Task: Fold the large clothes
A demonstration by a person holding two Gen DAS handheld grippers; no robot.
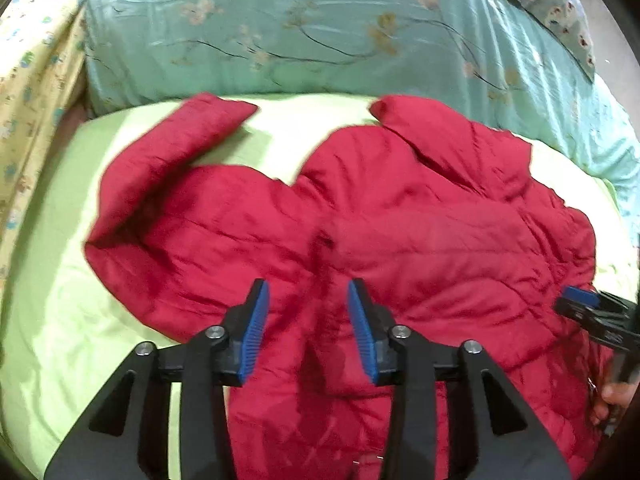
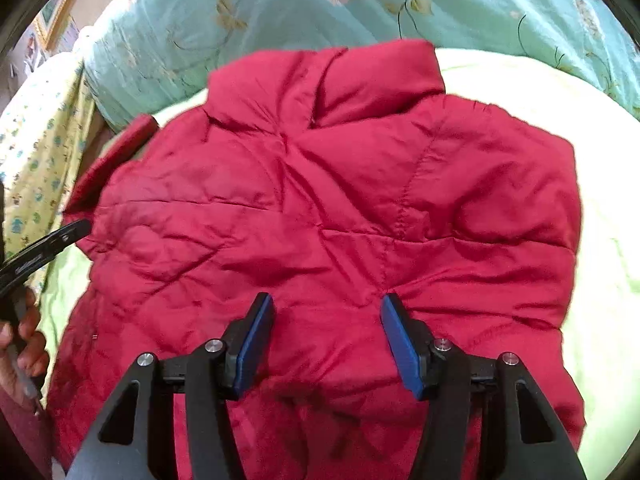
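We see a red padded jacket (image 1: 360,232) lying spread on a light green sheet (image 1: 48,320), and we take this jacket as our landmark. Beyond the jacket lies a turquoise quilt with flowers (image 1: 280,32), and beside the quilt, past the jacket's sleeve, there is a yellow patterned cloth (image 1: 32,80).

In the left wrist view, one sleeve (image 1: 172,152) lies away from the body of the jacket, bent toward the quilt. The collar (image 2: 360,76) is at the far end of the jacket, near the quilt.

Our left gripper (image 1: 308,332) is over the near part of the jacket, its blue pads wide apart with red fabric showing between them; it grips nothing. Our right gripper (image 2: 328,344) is over the near part as well, also spread wide and holding nothing. We cannot tell if the fingertips touch the fabric.

In each view the other gripper appears at the jacket's side edge, with part of a hand (image 2: 24,344) on its handle.
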